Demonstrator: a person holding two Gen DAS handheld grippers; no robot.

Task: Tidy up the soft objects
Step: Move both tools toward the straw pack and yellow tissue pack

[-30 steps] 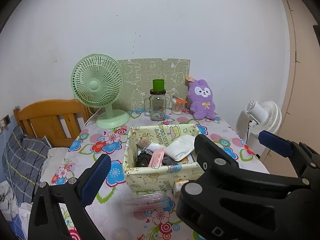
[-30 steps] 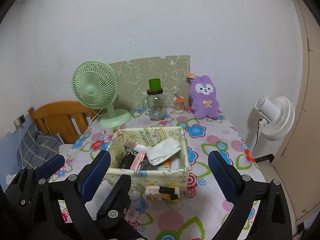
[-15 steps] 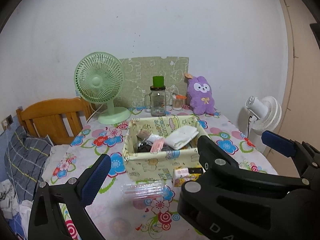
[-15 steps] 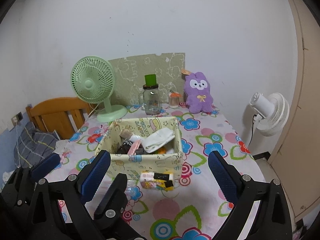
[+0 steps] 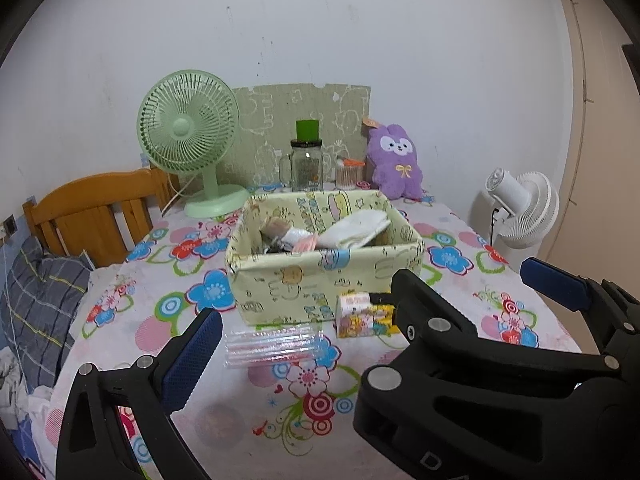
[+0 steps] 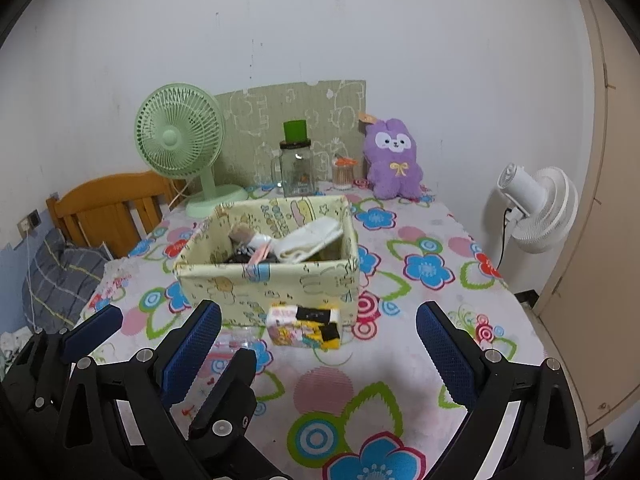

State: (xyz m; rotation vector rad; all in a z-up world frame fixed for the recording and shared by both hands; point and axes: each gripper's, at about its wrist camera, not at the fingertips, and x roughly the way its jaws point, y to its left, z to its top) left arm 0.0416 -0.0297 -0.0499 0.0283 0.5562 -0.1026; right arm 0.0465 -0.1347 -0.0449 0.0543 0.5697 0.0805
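Both tongs wide open, empty, hanging over the near table: left gripper, right gripper. Soft things piled in the box at 12 o'clock, white cloth on top; sock bundle touching its front wall, possibly socks, hard to tell. Clear packet at 11. Risk: snagging the flimsy box wall, shoving it toward the jar. Open table at 3 o'clock; edge close beyond.

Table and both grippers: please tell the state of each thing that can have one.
Left gripper: open, empty.
Right gripper: open, empty.
Fabric box: open top, partly filled.
White cloth: folded, inside box.
Glass jar: upright, lid on.
Green fan: upright.
Purple plush: upright against wall.
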